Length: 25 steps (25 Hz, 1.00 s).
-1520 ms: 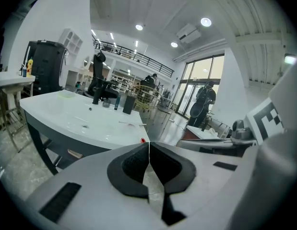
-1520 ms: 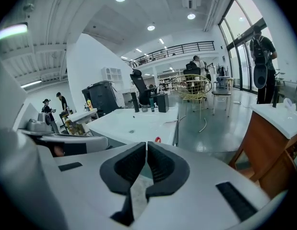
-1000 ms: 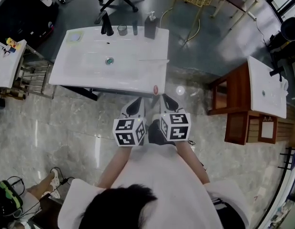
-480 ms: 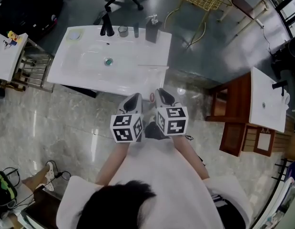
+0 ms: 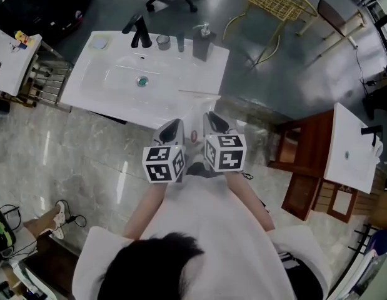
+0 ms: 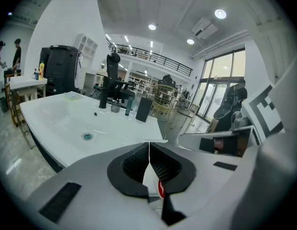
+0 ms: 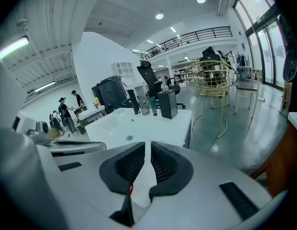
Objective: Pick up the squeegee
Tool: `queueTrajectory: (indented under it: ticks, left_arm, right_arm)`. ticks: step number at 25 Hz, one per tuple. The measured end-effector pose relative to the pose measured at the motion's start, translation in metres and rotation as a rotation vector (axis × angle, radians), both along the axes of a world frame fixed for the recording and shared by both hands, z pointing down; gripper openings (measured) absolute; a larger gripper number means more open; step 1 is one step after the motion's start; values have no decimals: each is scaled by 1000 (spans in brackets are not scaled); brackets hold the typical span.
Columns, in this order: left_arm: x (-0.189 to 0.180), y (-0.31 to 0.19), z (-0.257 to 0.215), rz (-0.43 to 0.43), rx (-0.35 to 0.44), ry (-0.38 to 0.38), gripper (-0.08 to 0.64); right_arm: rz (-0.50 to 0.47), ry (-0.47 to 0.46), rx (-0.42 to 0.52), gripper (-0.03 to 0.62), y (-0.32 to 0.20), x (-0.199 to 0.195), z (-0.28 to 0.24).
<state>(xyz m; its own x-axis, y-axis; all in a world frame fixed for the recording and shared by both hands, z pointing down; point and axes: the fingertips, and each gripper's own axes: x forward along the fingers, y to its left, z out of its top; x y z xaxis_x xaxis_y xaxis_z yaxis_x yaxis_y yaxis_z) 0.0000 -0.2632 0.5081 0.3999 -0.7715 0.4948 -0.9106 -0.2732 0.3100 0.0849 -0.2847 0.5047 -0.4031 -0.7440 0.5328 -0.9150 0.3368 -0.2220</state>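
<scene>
Head view: you held the left gripper [image 5: 173,127] and the right gripper [image 5: 213,122] side by side at the front edge of the white washbasin [image 5: 112,83]. Both pointed toward the washbasin, with their marker cubes on your side of it. What looked like the squeegee [image 5: 199,93], a thin pale strip, lay on the washbasin's flat right part, near its front edge. It lay beyond both grippers, and neither touched it. A black faucet [image 5: 138,33], a cup [image 5: 162,41] and a dark soap dispenser [image 5: 204,42] stood along the washbasin's back rim, the dispenser nearest its right corner. The drain [image 5: 142,80] sat in the middle of the bowl. A red label [image 5: 194,136] showed on the washbasin's front edge, between your two grippers.

Left gripper view: your jaws were closed, the pads meeting along a thin line with nothing between them. The washbasin spread out beyond the jaws, with the faucet and dispenser at its far rim. The red mark showed just under the jaw tips. You could not pick the squeegee out clearly here.

Right gripper view: your jaws were drawn together to a narrow slit and gripped nothing. The washbasin lay straight ahead of them, with the dispenser at its far right corner.
</scene>
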Motion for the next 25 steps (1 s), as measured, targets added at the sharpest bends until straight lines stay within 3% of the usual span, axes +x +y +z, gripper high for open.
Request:
queueTrajectory:
  ticks: [7,25]
  left_arm:
    - [9,-10,5,-37,-9,-16,26]
    - [16,-28,8,-67,-9,-26,26]
  right_arm:
    - [-35,-62,-59,29,-13,5,13]
    - [-29,-43,-91,29,-27,21,19]
